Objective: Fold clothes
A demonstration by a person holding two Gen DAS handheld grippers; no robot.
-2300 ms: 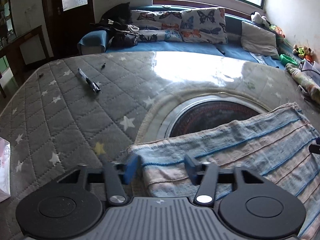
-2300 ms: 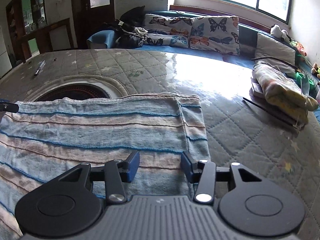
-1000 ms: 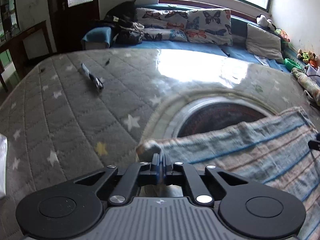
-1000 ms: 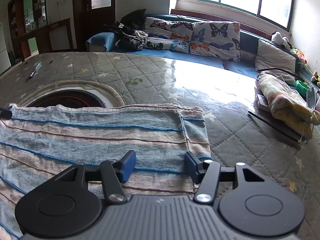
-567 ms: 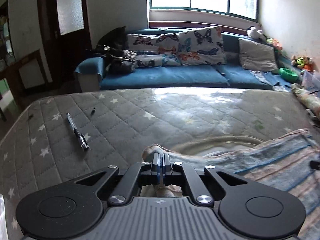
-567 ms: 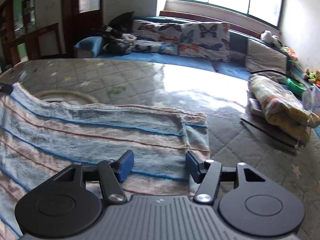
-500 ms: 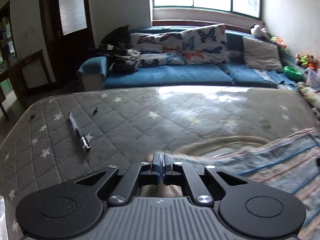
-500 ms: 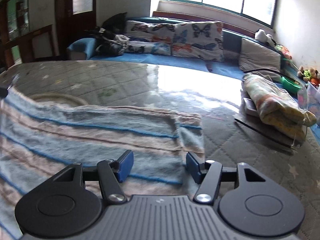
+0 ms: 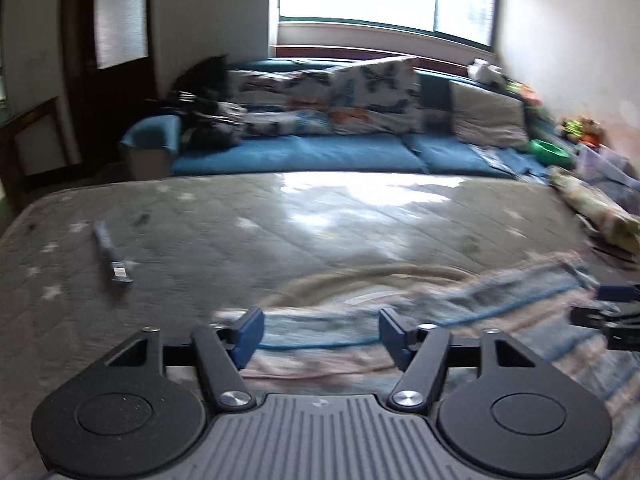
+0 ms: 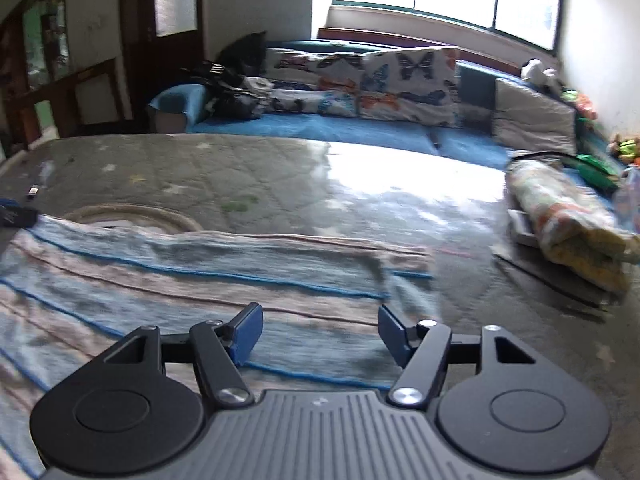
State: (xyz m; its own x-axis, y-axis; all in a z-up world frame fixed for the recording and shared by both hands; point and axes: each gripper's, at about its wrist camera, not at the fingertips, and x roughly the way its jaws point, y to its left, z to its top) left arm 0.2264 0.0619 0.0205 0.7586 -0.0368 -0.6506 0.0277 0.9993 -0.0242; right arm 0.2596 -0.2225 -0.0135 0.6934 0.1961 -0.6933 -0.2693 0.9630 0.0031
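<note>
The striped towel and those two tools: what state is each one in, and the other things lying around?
Striped towel: lying spread on the quilted table, held by neither tool.
Left tool: open, jaws just opened, above the towel's edge.
Right tool: open, jaws just widened, over the towel.
Pen: lying loose.
Rolled blanket: rolled up at the table's side.

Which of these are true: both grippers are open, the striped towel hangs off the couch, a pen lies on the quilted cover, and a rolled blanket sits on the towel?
1. Both the left gripper and right gripper are open. True.
2. The striped towel hangs off the couch. False: it lies on the quilted cover.
3. A pen lies on the cover. True.
4. The rolled blanket sits on the towel. False: it lies apart, to the right.
</note>
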